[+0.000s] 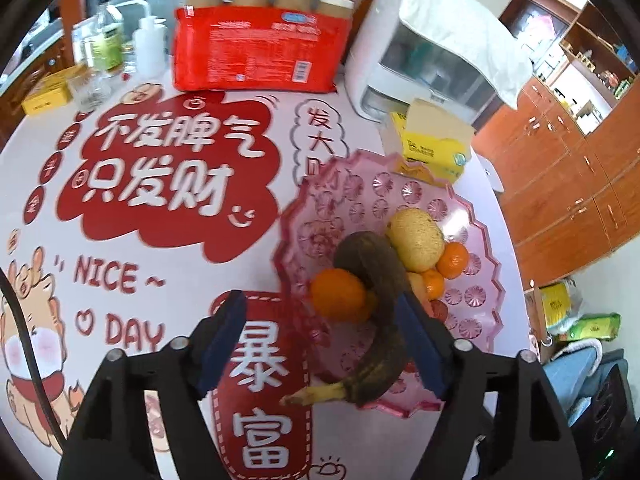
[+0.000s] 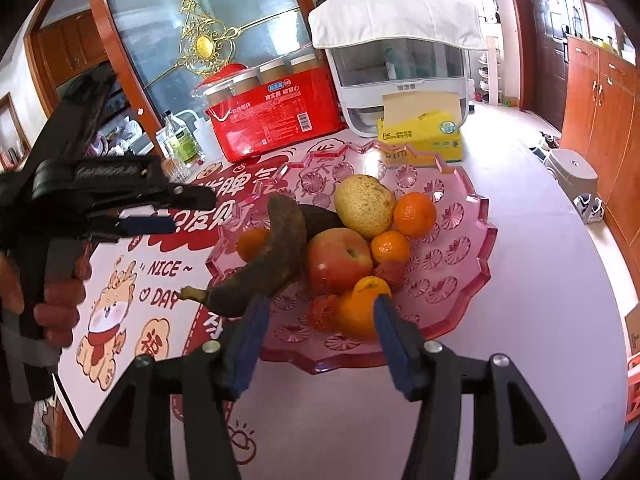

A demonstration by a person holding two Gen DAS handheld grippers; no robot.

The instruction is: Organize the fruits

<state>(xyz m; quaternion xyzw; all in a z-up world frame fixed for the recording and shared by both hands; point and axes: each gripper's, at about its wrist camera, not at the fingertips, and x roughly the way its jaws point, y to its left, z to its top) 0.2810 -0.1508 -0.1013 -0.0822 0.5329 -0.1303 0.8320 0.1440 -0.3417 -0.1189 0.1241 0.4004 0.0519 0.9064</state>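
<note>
A pink plastic fruit bowl (image 2: 460, 264) (image 1: 472, 216) holds a dark overripe banana (image 2: 264, 264) (image 1: 372, 320), a red apple (image 2: 340, 260), a yellow-brown pear (image 2: 364, 206) (image 1: 416, 240), several oranges (image 2: 414, 214) (image 1: 338, 292) and small red fruits (image 2: 322, 312). The banana's stem hangs over the bowl's rim. My left gripper (image 1: 324, 340) is open and empty above the bowl's near-left rim; it also shows in the right wrist view (image 2: 160, 212). My right gripper (image 2: 318, 336) is open and empty at the bowl's front rim, with an orange (image 2: 360, 308) beyond its fingertips.
The table has a white and red printed cloth (image 1: 160, 184). At the back stand a red pack of paper cups (image 2: 276, 120), a white appliance under a cloth (image 2: 400, 80), a yellow tissue box (image 2: 424, 136) and bottles (image 1: 108, 36). Wooden cabinets (image 2: 600, 92) are on the right.
</note>
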